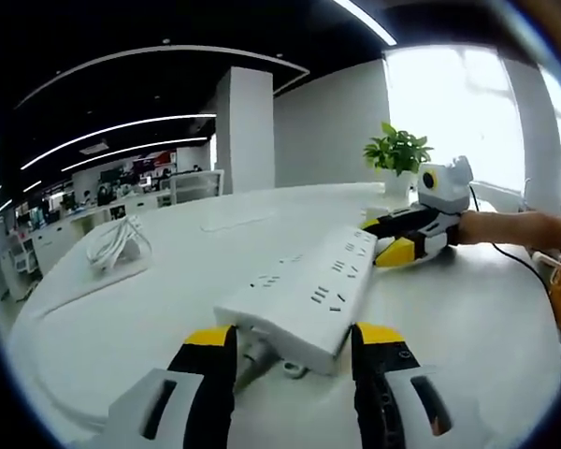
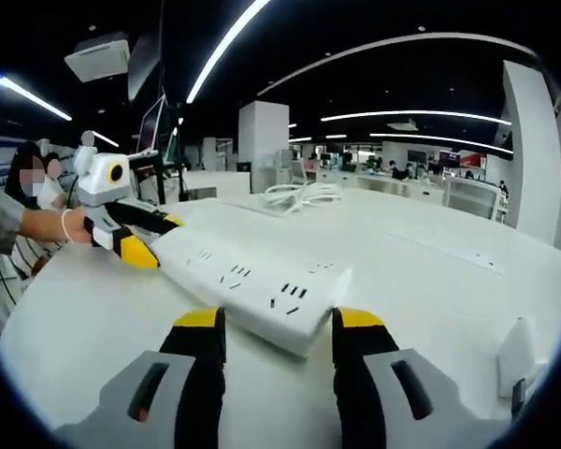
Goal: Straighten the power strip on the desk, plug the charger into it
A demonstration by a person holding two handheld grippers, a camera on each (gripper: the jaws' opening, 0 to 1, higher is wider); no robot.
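A long white power strip (image 1: 304, 285) lies on the white desk (image 1: 122, 318), running away from me toward the right. In the left gripper view, my left gripper (image 1: 294, 337) has its yellow-tipped jaws against both sides of the strip's cord end, and the cord leaves between them. My right gripper (image 1: 393, 238) clasps the far end. Seen from the right gripper view, the strip (image 2: 252, 281) has my right gripper (image 2: 279, 323) around its near end and the left gripper (image 2: 150, 238) at the far one. A coiled white charger cable (image 1: 117, 243) (image 2: 304, 195) rests farther back.
A potted plant (image 1: 397, 154) stands at the desk's far edge by a bright window. A person's forearm (image 1: 514, 229) reaches in from the right. A small white object (image 2: 516, 360) sits at the desk's right side. People (image 2: 23, 187) stand at left.
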